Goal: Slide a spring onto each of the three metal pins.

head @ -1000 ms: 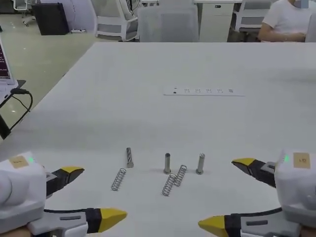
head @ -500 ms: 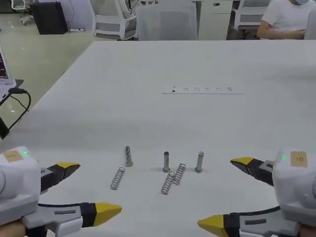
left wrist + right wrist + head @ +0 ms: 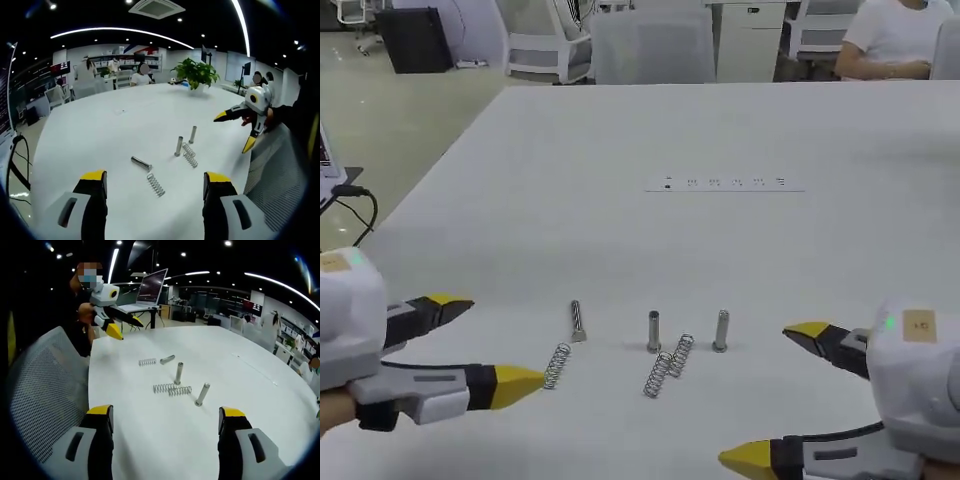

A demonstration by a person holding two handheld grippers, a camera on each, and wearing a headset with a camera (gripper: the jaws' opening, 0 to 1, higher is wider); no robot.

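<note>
Springs all lie loose on the white table [image 3: 720, 240]; none is on a pin yet, so the task looks to be at its very start, with the first pick-up ahead. Both grippers hover low and empty, jaws spread wide: the left gripper [image 3: 485, 342] just beside the left spring [image 3: 556, 366], the right gripper [image 3: 775, 394] near the right pin [image 3: 721, 331]. That pin and the middle pin [image 3: 653, 331] stand upright; the left pin [image 3: 141, 163] lies on its side. Two more springs [image 3: 660, 374] lie close together just in front of the middle pin.

Next, I'd judge, the left gripper must close across its spring, and the fallen pin will need standing up or holding.

Room ahead is ample, with the power strip [image 3: 725, 183] well apart. The gripper views put the table's near edge close by the grippers, so a spring nudged that way might roll off.
</note>
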